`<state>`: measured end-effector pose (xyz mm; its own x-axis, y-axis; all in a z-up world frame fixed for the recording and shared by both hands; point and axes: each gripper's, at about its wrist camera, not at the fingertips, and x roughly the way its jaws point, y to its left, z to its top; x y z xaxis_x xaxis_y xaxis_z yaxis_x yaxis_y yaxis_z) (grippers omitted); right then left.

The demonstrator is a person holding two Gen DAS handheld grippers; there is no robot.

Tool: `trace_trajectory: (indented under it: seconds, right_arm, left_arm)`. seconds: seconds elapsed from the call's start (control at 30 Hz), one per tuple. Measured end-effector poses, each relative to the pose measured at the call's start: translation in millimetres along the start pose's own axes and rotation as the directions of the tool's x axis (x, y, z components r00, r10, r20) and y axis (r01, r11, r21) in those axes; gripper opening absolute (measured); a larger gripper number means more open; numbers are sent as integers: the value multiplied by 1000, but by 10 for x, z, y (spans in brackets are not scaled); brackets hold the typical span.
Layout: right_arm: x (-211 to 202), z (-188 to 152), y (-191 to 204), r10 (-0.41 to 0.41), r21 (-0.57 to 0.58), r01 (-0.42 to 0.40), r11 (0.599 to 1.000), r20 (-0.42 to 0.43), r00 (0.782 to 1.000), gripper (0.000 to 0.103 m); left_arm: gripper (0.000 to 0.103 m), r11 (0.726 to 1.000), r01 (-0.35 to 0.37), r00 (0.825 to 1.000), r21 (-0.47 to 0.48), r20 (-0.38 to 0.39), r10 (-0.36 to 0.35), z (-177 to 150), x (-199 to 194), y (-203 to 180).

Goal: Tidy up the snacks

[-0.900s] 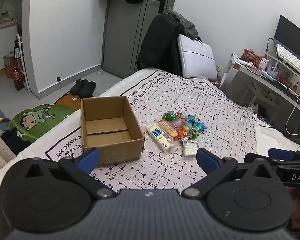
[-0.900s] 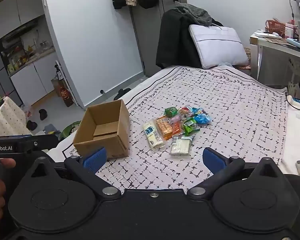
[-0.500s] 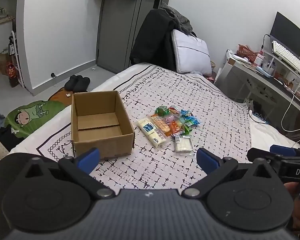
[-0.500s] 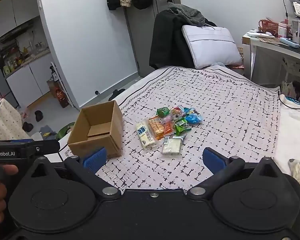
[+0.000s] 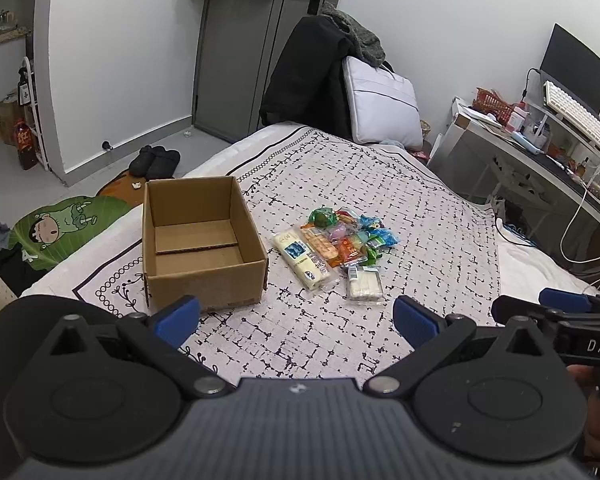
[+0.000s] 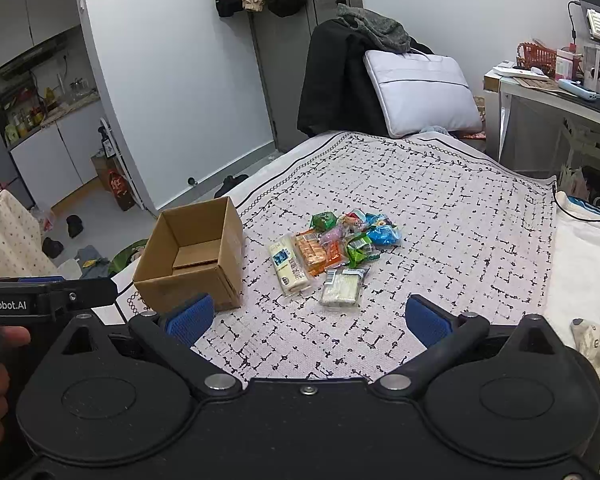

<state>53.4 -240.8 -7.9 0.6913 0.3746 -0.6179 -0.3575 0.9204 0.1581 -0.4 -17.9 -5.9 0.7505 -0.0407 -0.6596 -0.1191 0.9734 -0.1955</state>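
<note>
A bed [image 5: 380, 184] with a black-dashed white cover. At its far end, a chair draped in a dark coat [image 5: 304, 76] (a pale laptop sleeve [image 5: 384, 104] leaning against it). Black slippers [image 5: 154, 160] on the floor.

Bare bedspread [image 5: 300, 332] before snack pile [image 5: 336, 244]; cardboard box [image 5: 200, 240] blocks left side, narrow gap between
</note>
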Motion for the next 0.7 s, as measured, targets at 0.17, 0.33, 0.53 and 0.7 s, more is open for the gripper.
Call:
trace_trajectory:
  seconds: [0.17, 0.33, 0.53, 0.7]
  right_arm:
    - [-8, -12, 2, 1, -2, -1, 1000, -2, 1000, 103]
    - [-16, -23, 7, 3, -2, -3, 1000, -3, 1000, 103]
    - [-28, -41, 10, -1, 0, 1, 1000, 0, 1000, 103]
    - [-30, -58, 18, -6, 1, 6, 1000, -3, 1000, 103]
  left_arm:
    - [103, 1000, 3, 1000, -6, 2, -3, -16, -19, -17]
    - [103, 1000, 4, 1000, -1, 1, -4, -31, -39, -18]
    - [103, 1000, -20, 1000, 17, -6, 21, -67, -47, -32]
    - [103, 1000, -12, 1000, 20, -6, 12, -78, -73, -31]
